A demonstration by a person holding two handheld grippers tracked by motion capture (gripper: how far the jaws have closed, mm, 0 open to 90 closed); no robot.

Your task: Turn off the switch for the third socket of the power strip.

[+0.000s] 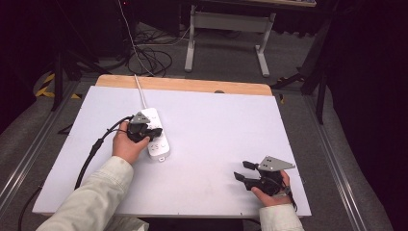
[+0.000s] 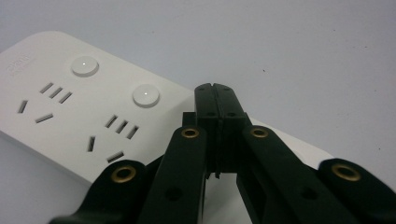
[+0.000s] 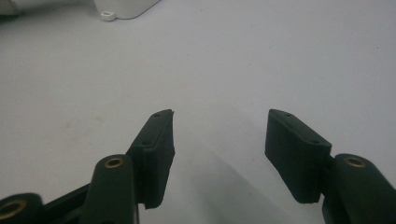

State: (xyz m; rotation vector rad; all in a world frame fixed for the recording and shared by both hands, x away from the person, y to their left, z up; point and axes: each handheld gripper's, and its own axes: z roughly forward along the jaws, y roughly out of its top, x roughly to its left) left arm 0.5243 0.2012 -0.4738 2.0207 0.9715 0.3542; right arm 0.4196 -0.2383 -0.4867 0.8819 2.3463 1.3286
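The left gripper [image 2: 215, 88] is being held with its jaws pressed together, empty, over the near end of a white power strip [image 1: 157, 136], beside two round buttons [image 2: 146, 95]. The right gripper [image 3: 219, 128] is being held with its jaws spread apart above the white tabletop [image 1: 221, 139], well apart from the strip.

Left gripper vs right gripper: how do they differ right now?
The left gripper has its jaws pressed shut with nothing between them; the right gripper has its jaws wide apart. The left gripper sits over the white power strip; the right gripper is over bare table near the front edge, away from the strip. Both are hand-held, black and empty.
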